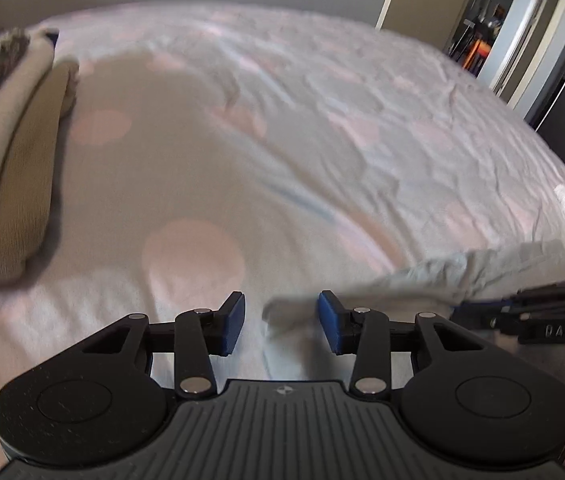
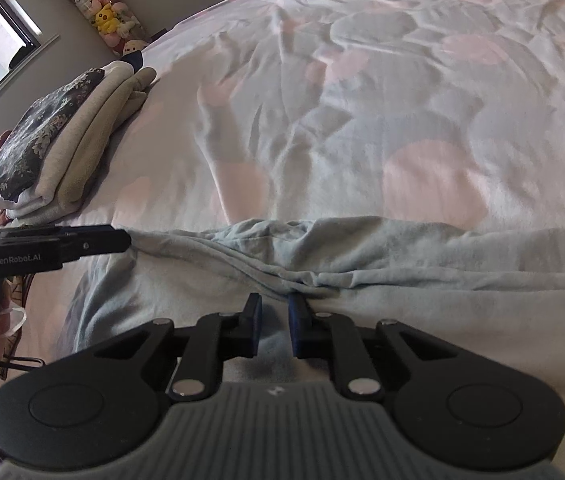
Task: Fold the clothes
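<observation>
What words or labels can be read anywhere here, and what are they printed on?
"GenRobot.AI": white lettering on the side of the left tool, seen from the right wrist.
"DAS": raised letters on the side of the right tool, seen from the left wrist, blurred, so uncertain.
Nothing else is readable.

Blurred throughout the left wrist view, especially the folded pile [image 1: 10, 152]. Cut off rightward: pale blue garment [image 2: 402, 256].

Pale blue garment [image 2: 362, 256] on pink-dotted white bedsheet [image 2: 402, 120]
</observation>
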Motion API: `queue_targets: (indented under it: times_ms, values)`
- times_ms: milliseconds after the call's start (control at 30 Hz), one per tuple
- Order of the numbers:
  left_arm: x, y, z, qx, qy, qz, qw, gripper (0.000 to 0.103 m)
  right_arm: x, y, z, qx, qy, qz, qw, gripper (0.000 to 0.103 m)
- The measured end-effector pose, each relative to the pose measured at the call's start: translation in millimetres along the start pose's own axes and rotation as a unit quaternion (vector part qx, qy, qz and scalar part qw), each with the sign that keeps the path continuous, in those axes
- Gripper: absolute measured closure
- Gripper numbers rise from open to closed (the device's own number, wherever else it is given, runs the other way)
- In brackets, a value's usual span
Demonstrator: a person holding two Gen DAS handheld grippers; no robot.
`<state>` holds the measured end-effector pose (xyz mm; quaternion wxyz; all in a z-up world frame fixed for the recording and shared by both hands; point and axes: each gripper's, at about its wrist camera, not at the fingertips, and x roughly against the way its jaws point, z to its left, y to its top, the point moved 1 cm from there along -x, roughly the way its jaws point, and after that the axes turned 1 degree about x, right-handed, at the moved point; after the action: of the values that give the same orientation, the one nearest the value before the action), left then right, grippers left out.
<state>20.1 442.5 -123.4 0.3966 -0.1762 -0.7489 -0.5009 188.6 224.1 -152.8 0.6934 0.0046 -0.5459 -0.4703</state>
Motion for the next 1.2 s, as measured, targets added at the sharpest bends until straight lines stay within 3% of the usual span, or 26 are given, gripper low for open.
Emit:
queue_targets:
  times_ms: [67, 200, 267, 367, 433, 533, 633, 733, 867, 1000, 1033, 1100, 1200]
  values:
    - [-0.8, 9.1, 0.9, 0.005, 0.007, -0.008, 0.9999, 0.065, -0.5, 0.5, 0.8, 0.001, 0.002, 0.0, 1.0, 0.084]
    - [-18.9, 22.8, 9.0, 0.057, -0.031, 0.058, 0.9962, 0.069, -0.7, 0.5, -0.8, 0.0, 0.011, -0.001, 1.0, 0.081]
    - [-24.3, 24.4, 6.5, 0.061, -0.033, 0.072, 0.9951, 0.069, -1.0, 0.7, -2.2, -0.004, 0.015, -0.001, 1.0, 0.081]
    - [-35.0, 18.7, -4.9, 0.007, 0.02, 0.091, 0.9956, 0.07, -1.4, 1.1, -4.4, -0.01, 0.023, -0.001, 1.0, 0.08]
    - [-42.8, 11.5, -4.7, -0.018, 0.045, 0.085, 0.9952, 0.07, -1.9, 1.2, -5.0, -0.011, 0.028, -0.001, 1.0, 0.078]
    - [-43.7, 9.3, -2.7, -0.022, 0.068, 0.065, 0.9953, 0.079, -2.3, 1.6, -6.0, -0.013, 0.034, -0.002, 0.999, 0.077]
    - [-28.9, 14.5, -1.6, -0.013, 0.084, 0.032, 0.9959, 0.081, -0.7, 1.9, -8.3, -0.022, 0.039, -0.003, 0.999, 0.078]
    - [-6.7, 20.6, 1.4, 0.02, 0.036, 0.023, 0.9989, 0.081, 9.3, 1.9, -7.2, -0.025, 0.043, -0.019, 0.999, 0.077]
    - [13.6, 3.3, -12.1, 0.01, -0.006, 0.042, 0.9991, 0.081, 25.4, 1.3, 1.6, 0.006, 0.034, -0.053, 0.998, 0.077]
    - [6.4, -14.2, -20.8, -0.011, -0.018, 0.086, 0.9961, 0.081, 16.5, -0.2, 0.8, 0.024, -0.001, -0.033, 0.999, 0.088]
    - [0.8, -16.9, -20.4, -0.017, -0.007, 0.096, 0.9952, 0.081, 13.8, 0.4, -2.2, 0.02, -0.005, -0.031, 0.999, 0.089]
    - [-7.8, -21.7, -18.3, -0.033, 0.023, 0.11, 0.9931, 0.081, 10.5, 3.2, -8.7, 0.015, -0.021, -0.036, 0.999, 0.103]
    - [-10.3, -23.9, -10.9, -0.036, 0.04, 0.115, 0.9919, 0.074, 9.5, 7.2, -15.1, 0.026, -0.057, -0.052, 0.997, 0.103]
